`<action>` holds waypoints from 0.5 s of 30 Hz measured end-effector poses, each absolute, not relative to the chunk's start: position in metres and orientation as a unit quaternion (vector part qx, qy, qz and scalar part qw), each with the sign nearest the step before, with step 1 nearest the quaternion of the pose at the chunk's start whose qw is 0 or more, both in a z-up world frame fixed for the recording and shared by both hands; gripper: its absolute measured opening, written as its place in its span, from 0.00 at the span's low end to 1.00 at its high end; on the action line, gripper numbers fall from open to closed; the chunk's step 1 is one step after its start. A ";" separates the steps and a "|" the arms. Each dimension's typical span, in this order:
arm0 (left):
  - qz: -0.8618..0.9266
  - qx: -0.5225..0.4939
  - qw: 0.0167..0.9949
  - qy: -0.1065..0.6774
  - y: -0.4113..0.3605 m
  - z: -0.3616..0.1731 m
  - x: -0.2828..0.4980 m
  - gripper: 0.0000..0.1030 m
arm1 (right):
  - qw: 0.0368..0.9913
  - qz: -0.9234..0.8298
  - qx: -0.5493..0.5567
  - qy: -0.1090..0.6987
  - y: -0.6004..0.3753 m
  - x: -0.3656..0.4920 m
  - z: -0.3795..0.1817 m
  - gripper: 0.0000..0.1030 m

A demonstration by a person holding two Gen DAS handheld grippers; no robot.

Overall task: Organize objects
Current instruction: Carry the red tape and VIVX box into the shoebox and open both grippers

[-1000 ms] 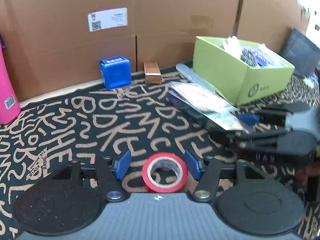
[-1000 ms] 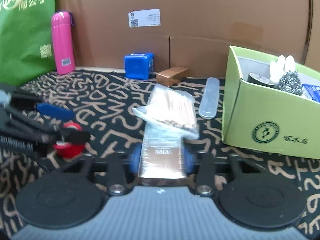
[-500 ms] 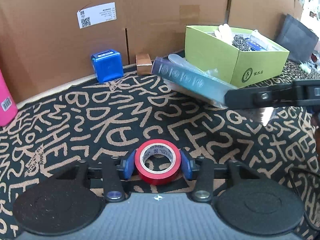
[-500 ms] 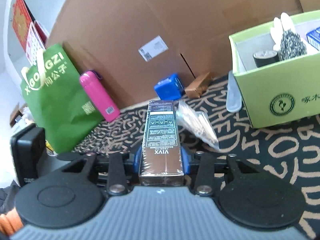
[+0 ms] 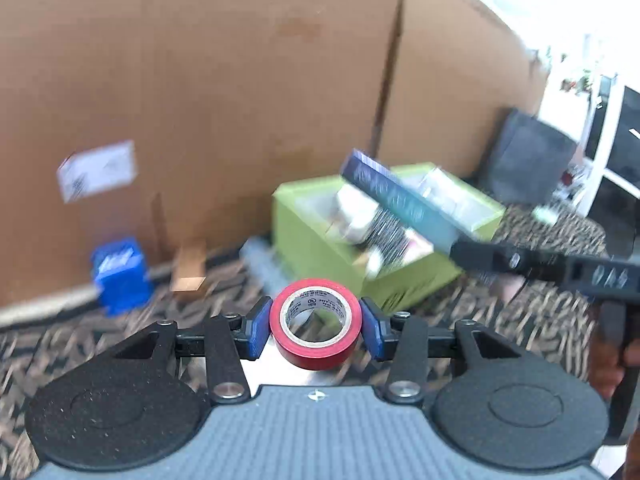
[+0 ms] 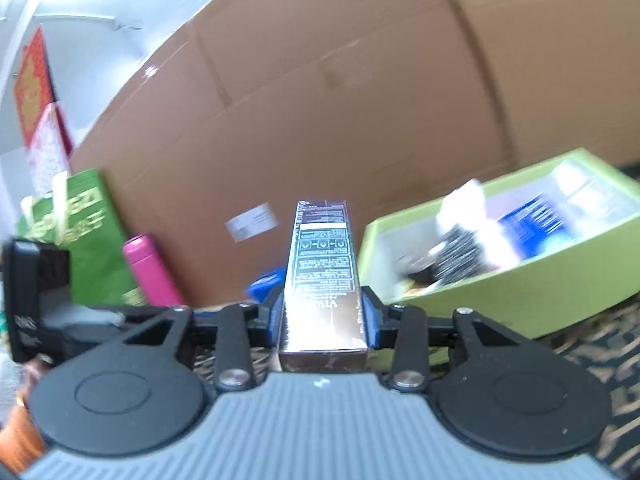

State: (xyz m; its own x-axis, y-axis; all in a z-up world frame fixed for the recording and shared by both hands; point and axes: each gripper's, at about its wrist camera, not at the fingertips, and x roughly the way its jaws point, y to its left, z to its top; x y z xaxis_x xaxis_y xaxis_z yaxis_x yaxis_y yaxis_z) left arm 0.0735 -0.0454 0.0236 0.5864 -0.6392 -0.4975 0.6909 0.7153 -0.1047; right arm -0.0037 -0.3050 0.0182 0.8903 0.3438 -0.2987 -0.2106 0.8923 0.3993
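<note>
A: Cardboard wall (image 5: 208, 92) behind, patterned cloth (image 5: 520, 320) below. Green box (image 6: 520, 276) open, blurred clutter inside.

B: Right gripper (image 6: 322, 320)?

A: Clamped on dark carton (image 6: 322, 272), lifted off cloth, pointing forward beside green box.

B: Left gripper (image 5: 316, 328)?

A: Closed on red tape roll (image 5: 316, 322), raised clear of cloth. Blue cube (image 5: 120, 276) by wall.

Surface: patterned black-and-tan cloth (image 5: 532, 312), blurred. Resting on it: green box (image 5: 320, 240) at rt; blue cube (image 5: 120, 276) and small brown box (image 5: 190, 266) by cardboard wall (image 5: 200, 100); pink bottle (image 6: 150, 270) and green bag (image 6: 92, 236) at lt.
</note>
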 end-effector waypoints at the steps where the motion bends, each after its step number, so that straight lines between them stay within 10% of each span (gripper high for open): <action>1: -0.380 0.050 0.889 0.252 -0.055 0.028 0.075 0.47 | 0.960 0.129 0.173 0.179 -0.311 -0.004 0.021 0.37; 15: -0.389 0.042 0.883 0.258 -0.201 0.032 0.128 0.47 | 0.982 -0.035 0.026 0.185 -0.390 0.056 0.024 0.37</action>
State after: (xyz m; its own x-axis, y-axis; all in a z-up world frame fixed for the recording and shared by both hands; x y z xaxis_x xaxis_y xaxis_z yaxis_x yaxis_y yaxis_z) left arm 0.1281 -0.2009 0.0323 0.5644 -0.6651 -0.4889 0.7082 0.6945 -0.1272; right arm 0.0560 -0.3905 0.0242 0.9293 -0.0595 -0.3646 0.0785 0.9962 0.0375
